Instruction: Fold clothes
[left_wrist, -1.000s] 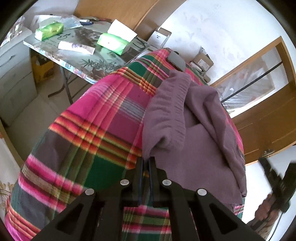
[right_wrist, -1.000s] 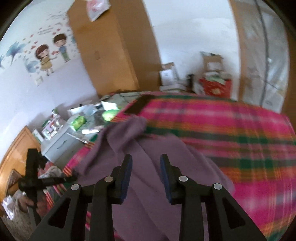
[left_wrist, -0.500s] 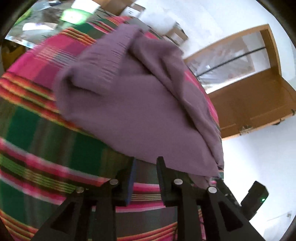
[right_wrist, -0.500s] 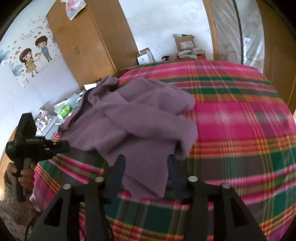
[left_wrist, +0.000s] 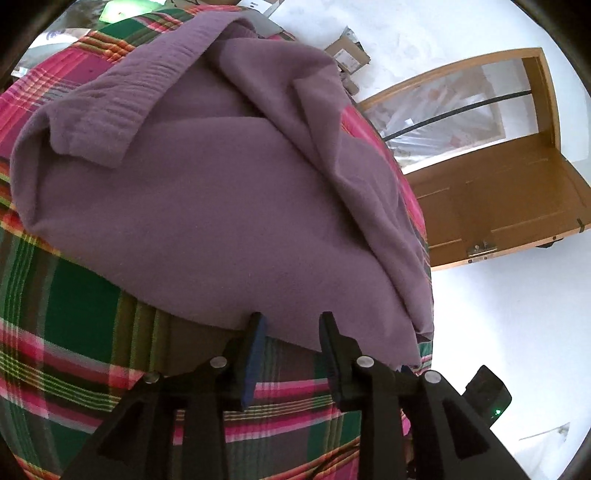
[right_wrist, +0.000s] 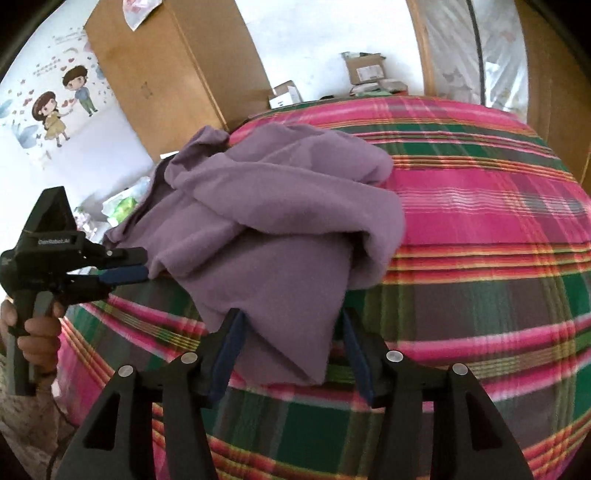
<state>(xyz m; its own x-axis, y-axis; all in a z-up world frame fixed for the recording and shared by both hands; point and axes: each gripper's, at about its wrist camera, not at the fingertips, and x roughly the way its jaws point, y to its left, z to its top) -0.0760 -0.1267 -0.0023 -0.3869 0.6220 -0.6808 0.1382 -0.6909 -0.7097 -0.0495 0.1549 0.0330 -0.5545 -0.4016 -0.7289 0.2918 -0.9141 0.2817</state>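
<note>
On the plaid bedspread (left_wrist: 74, 332), a magenta, green and orange check that covers the whole working surface, lies the purple garment (left_wrist: 207, 206), a soft fleece-like piece bunched into loose folds, with a ribbed band (left_wrist: 122, 107) doubled over at its far left end in the left wrist view. The left gripper (left_wrist: 291, 321) sits at the garment's near hem with its jaws apart and opening; the cloth edge lies just ahead of the tips, and nothing is pinched between them. The right gripper (right_wrist: 291, 325) is likewise apart and opening, a hanging corner of the garment lying in the gap between its fingers without the pads pressing on it. In the right wrist view a person's hand (right_wrist: 35, 332) grips the handle of the left tool at the left margin. The step in hand looks like a release: the cloth is laid down and both tools are letting go, so folding proper is barely started, since the garment is a heap rather than a flat shape. The next move probably calls for finding two true corners or the ribbed band, pinching each cleanly and drawing them apart to spread the piece flat before any fold. The heap's long axis runs roughly from the near right corner up toward the ribbed band at the far left, though the bunching makes it hard to tell which end is the waist or collar.
</note>
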